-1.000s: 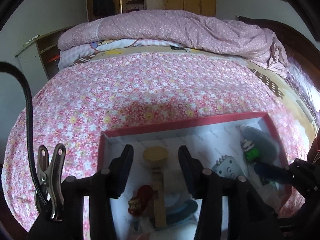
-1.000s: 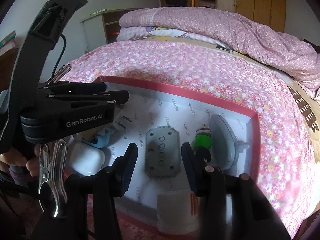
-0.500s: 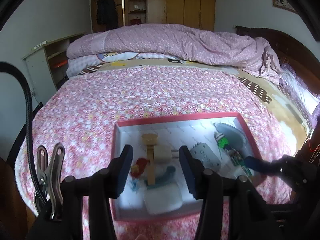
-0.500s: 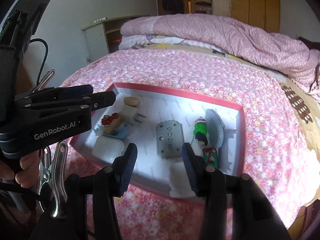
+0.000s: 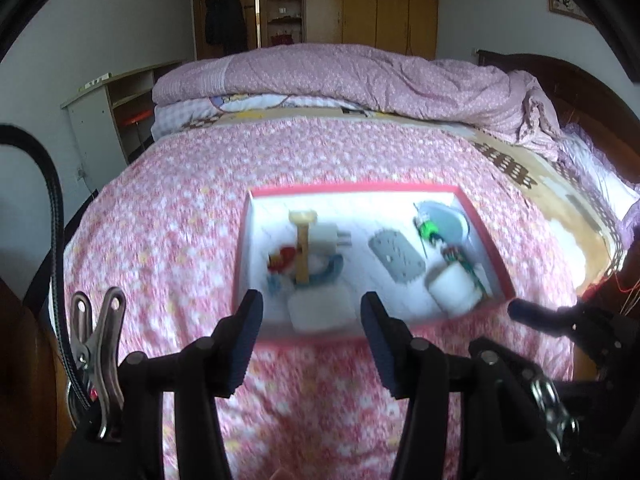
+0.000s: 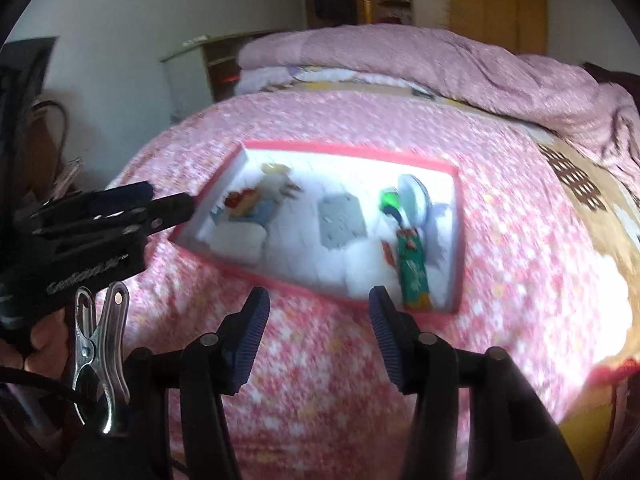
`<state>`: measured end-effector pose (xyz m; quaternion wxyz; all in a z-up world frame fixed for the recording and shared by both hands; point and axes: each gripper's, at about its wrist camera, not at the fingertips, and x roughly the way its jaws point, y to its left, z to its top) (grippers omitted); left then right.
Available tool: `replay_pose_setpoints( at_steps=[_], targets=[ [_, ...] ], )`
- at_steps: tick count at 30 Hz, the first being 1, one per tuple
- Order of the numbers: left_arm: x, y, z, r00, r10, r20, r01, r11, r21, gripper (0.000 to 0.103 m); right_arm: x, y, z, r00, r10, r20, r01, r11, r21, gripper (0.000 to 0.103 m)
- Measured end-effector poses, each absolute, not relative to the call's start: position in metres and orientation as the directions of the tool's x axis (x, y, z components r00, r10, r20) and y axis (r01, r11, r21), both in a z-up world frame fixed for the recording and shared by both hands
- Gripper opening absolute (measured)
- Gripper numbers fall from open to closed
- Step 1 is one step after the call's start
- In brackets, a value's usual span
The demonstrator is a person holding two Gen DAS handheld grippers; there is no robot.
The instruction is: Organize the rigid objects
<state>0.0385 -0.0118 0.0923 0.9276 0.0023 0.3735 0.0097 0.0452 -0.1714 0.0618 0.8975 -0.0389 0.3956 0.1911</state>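
A red-rimmed white box [image 5: 486, 240] [image 6: 458, 240] lies on the flowered bed. It holds a wooden mallet-shaped piece [image 5: 303, 248], a red toy [image 5: 282, 258], a white plug [image 5: 329, 234], a grey perforated plate [image 5: 396, 256] [image 6: 340, 220], a green figure [image 5: 428, 230] [image 6: 390, 200], a grey dish [image 5: 452, 220], a green packet [image 6: 412, 268] and white blocks [image 5: 322, 312]. My left gripper [image 5: 311, 334] is open and empty, in front of the box's near rim. My right gripper [image 6: 318, 330] is open and empty, also in front of the box. Both views are blurred.
The pink flowered bedspread [image 5: 168, 240] spreads all around the box. A folded pink quilt [image 5: 360, 76] lies at the far end. A dark wooden headboard [image 5: 580, 92] stands on the right, a shelf unit [image 5: 116, 104] on the left, wardrobes behind.
Both grippers have pulled back and up out of the box, which now looks smaller and farther. Both stayed open and empty. The objects in the box have not moved.
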Motion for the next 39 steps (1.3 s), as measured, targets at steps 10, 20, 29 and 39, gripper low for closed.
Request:
replay_pose_setpoints(
  at_steps=[10, 20, 29, 39],
  targets=[
    [0.025, -0.02, 0.036, 0.627, 0.043, -0.778, -0.082, 0.997, -0.011, 0.054, 0.038, -0.183, 0.03, 0.576, 0.242, -0.781, -0.283, 0.955, 0.086, 0.053],
    [0.027, -0.025, 0.011, 0.584, 0.022, -0.812, -0.059, 0.998, -0.016, 0.054, 0.046, -0.193, 0.001, 0.545, 0.192, -0.816, -0.16, 0.979, 0.123, 0.053],
    [0.028, -0.028, 0.003, 0.57, 0.02, -0.821, -0.056, 0.998, -0.014, 0.057, 0.041, -0.181, -0.003, 0.578, 0.125, -0.807, -0.166, 0.986, 0.033, 0.06],
    [0.03, -0.028, 0.002, 0.571, 0.03, -0.82, -0.062, 0.998, -0.007, 0.061, 0.04, -0.18, -0.004, 0.584, 0.119, -0.803, -0.157, 0.987, 0.031, 0.06]
  ],
)
